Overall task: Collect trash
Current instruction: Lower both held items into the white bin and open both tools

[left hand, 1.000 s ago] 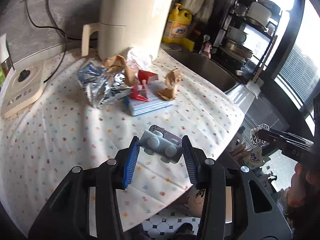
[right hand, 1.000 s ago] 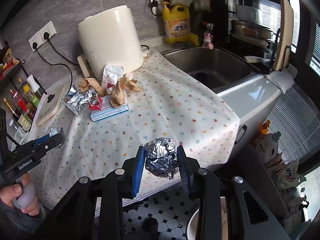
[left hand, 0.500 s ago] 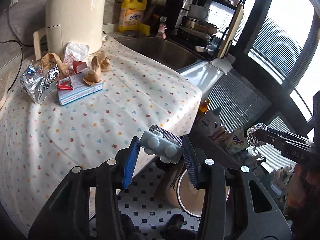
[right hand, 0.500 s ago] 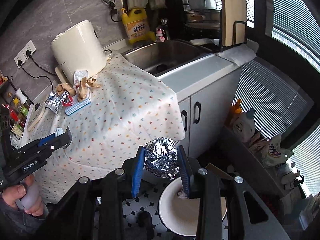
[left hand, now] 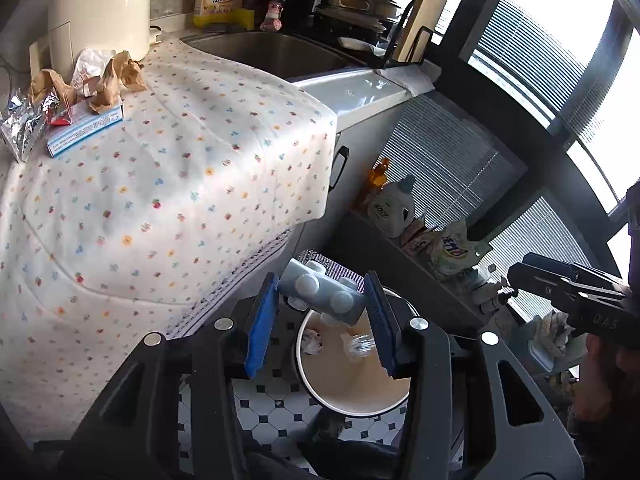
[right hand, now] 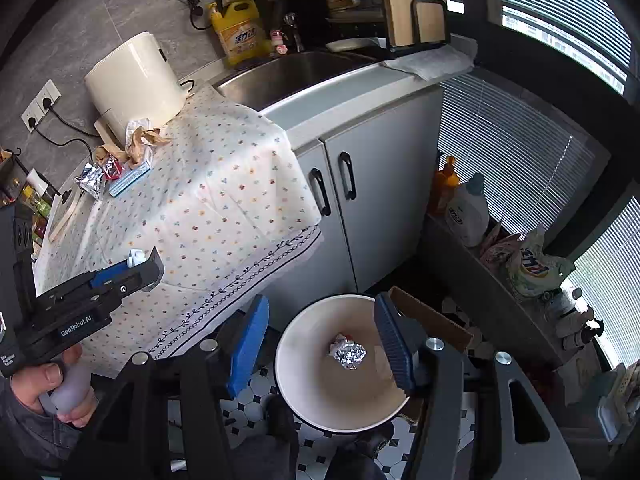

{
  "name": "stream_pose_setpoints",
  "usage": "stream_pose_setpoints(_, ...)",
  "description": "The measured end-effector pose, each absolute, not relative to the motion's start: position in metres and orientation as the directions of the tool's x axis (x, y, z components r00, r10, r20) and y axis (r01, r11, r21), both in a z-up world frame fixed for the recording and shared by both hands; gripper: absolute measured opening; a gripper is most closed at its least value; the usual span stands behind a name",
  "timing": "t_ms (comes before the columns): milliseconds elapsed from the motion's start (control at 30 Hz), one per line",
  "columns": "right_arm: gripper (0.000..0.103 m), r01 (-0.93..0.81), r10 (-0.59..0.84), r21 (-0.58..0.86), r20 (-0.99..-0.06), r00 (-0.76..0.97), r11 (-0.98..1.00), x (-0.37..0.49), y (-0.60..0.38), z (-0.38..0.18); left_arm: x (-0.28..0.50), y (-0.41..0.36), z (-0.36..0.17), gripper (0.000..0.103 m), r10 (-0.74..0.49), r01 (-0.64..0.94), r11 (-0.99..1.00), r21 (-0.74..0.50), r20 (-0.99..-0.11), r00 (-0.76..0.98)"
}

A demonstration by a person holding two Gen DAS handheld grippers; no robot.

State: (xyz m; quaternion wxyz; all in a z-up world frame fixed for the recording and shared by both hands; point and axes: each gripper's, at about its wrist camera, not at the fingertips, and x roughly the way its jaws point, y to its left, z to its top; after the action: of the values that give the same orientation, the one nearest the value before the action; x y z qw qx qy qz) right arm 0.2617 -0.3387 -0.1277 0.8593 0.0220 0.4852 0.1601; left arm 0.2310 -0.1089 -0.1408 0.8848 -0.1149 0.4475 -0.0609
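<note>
A kitchen is seen from two hand-held tongs pointed down at a round white bin with a tan inside (right hand: 320, 380), standing on the black-and-white tiled floor (right hand: 256, 396) just in front of a grey cabinet.

The left tongs (left hand: 322, 312) are clenched on a pale blue-grey blister pack with round white bumps (left hand: 320, 294), which is held tilted between the blue pads (left hand: 260, 328) directly above the bin.

The right tongs (right hand: 316, 344) are opening, with nothing between their blue pads. A crumpled ball of silver foil (right hand: 349, 353) is seen below them inside the bin, beside a small scrap of paper.

To the left, a counter covered by a white cloth with small coloured dots (left hand: 160, 184) carries more trash at its far end: crumpled brown paper (left hand: 112, 84), a torn silver foil wrapper (left hand: 22, 124) and a flat blue-and-white box (left hand: 86, 128), near a cream cylindrical appliance (right hand: 132, 80). A steel sink (right hand: 296, 70) lies to the right of the cloth.
</note>
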Motion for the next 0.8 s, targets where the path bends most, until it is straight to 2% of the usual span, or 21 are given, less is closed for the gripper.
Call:
stream_pose_setpoints(300,0.056,-0.272,0.298,0.178,-0.811,0.503,0.946,0.267,-0.393,-0.122,0.226,-0.163,-0.145,0.044,-0.226,-0.003,0.958,-0.286,-0.764,0.604)
stream_pose_setpoints(533,0.056,-0.269,0.307,0.19,-0.803,0.511,0.944,0.267,-0.422,-0.12,0.229,-0.202,-0.145,0.044,-0.278,0.054,0.951,-0.305,-0.764,0.582)
stream_pose_setpoints(567,0.056,-0.269,0.31,0.193,-0.802,0.511,0.944,0.267,-0.425,-0.12,0.229,-0.205,-0.144,0.047,-0.304,0.072,0.943,-0.324,-0.756,0.579)
stream_pose_setpoints(667,0.057,-0.268,0.322,0.209,-0.799,0.508,0.941,0.268,-0.431,-0.121,0.228,-0.214,-0.137,0.078,-0.278,0.079,0.954,-0.288,-0.758,0.591)
stream_pose_setpoints(800,0.061,-0.28,0.352,0.238,-0.795,0.495,0.93,0.271,-0.429,-0.125,0.227,-0.204,-0.122,0.091,-0.23,0.041,0.965,-0.259,-0.76,0.607)
